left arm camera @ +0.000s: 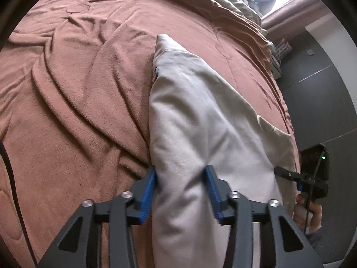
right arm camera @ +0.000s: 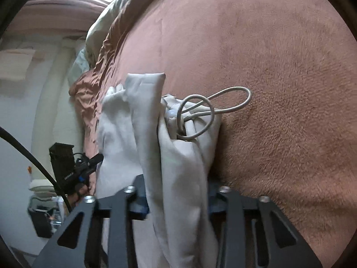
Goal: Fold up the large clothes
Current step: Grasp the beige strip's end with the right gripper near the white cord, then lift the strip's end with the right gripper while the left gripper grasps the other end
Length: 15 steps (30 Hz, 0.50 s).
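1. Pale beige garment (left arm camera: 200, 111) lies on the brown blanket (left arm camera: 78, 100) near the bed's edge; drawstring loop (right arm camera: 223, 102) sticks out.
2. Left gripper (left arm camera: 180, 192) clamped on a garment fold.
3. Right gripper (right arm camera: 178, 203) pinching bunched cloth; pads mostly hidden.
4. Olive bedding (left arm camera: 223, 2) at far edge; black cable (right arm camera: 33, 163) crosses the view.
5. Lettering on left gripper's body unreadable.

The left black two-finger tongs (left arm camera: 180, 192) with blue ribbed pads (left arm camera: 148, 198) point steeply down at the pale grey cloth garment (left arm camera: 200, 111), pads pressed into a fold of it from both sides. The right black tongs (right arm camera: 178, 201) clamp a bunched edge of the same garment. A bare hand (left arm camera: 309, 212) grips the right tongs' handle, just beside the garment's edge.
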Each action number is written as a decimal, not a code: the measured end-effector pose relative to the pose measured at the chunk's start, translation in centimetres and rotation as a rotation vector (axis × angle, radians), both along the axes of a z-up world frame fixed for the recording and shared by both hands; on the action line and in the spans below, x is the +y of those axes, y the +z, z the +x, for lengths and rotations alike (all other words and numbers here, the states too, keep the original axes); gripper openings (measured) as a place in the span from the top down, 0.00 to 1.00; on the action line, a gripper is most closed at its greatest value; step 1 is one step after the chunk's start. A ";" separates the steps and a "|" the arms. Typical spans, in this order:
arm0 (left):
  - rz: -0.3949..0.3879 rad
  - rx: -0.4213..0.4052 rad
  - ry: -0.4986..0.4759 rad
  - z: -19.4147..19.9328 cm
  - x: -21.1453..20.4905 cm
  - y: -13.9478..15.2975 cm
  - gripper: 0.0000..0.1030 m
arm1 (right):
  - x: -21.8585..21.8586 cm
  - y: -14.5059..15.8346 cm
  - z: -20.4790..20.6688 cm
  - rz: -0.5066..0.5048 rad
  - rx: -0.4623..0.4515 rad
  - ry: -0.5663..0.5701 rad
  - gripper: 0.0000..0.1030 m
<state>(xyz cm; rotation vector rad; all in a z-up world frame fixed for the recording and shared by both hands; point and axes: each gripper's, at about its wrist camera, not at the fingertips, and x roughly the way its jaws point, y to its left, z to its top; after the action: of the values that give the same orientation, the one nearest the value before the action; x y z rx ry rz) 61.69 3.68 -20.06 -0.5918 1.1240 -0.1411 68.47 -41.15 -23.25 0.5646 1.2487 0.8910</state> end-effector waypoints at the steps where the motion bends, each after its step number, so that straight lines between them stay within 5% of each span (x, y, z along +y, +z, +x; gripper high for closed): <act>1: 0.016 -0.004 -0.001 -0.1 -0.3 0.3 0.67 | 0.2 0.6 -0.5 -0.009 -0.013 -0.008 0.81; 6: 0.047 -0.048 -0.004 -1.2 -1.1 2.5 0.85 | 1.3 4.0 -3.9 -0.050 -0.082 -0.042 0.89; 15: 0.010 -0.189 -0.015 -5.4 -2.0 9.6 0.89 | -0.6 9.1 -10.9 0.012 -0.182 -0.088 0.91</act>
<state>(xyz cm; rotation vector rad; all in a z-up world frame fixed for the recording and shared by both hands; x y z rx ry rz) 56.27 1.69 -10.49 -0.5491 0.9454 -0.2005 57.54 -41.76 -14.16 0.5315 1.0470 0.8569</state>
